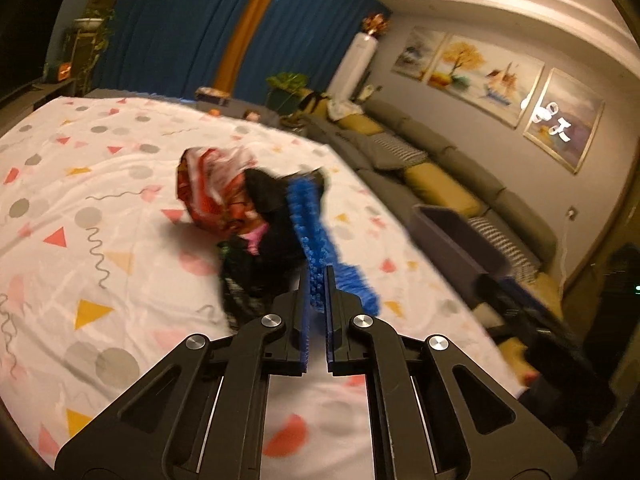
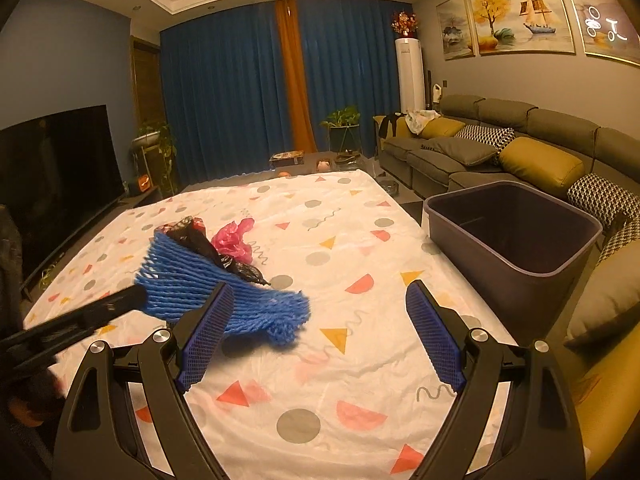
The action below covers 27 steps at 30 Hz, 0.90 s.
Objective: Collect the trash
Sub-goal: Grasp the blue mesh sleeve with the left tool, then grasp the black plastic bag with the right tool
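One foam net, one bin, two bags.

left hand-held gripper clamped, right hand-held gripper agape

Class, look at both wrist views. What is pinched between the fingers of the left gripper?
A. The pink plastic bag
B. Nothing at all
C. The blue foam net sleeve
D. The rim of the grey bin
C: in the left wrist view the left gripper has its jaws closed on the blue foam net sleeve, while the pink plastic bag lies on the sheet and the grey bin stands apart.
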Each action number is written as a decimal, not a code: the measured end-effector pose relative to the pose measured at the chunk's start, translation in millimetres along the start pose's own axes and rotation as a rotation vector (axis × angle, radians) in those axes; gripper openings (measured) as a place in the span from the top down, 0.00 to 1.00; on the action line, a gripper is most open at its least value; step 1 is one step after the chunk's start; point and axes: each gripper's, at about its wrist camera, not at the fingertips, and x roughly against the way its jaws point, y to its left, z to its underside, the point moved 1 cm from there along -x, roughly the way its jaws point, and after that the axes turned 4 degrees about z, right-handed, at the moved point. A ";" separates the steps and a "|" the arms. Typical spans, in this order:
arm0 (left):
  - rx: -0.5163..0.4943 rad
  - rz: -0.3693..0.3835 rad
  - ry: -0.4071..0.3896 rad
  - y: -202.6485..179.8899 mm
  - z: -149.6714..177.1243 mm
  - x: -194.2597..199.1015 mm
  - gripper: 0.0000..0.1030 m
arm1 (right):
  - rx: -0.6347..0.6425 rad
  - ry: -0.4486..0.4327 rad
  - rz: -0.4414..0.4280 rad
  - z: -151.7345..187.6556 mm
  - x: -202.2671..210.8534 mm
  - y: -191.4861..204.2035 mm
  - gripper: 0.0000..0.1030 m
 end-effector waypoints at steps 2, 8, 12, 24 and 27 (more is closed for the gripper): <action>0.001 0.024 -0.033 -8.3 0.0 17.1 0.95 | 0.004 -0.001 0.003 -0.7 0.9 0.8 0.17; -0.008 -0.013 -0.125 -20.8 0.9 72.2 0.95 | 0.017 -0.002 -0.006 -1.6 3.0 8.3 0.17; -0.009 -0.113 -0.197 -10.6 0.6 102.0 0.95 | 0.036 0.007 -0.029 -1.5 -1.2 20.6 0.17; 0.109 -0.240 -0.276 41.1 -1.2 135.9 0.95 | 0.125 0.038 -0.109 -11.1 -39.8 78.7 0.18; 0.112 -0.239 -0.270 46.4 -1.4 134.5 0.95 | 0.143 0.049 -0.129 -14.2 -52.5 93.8 0.22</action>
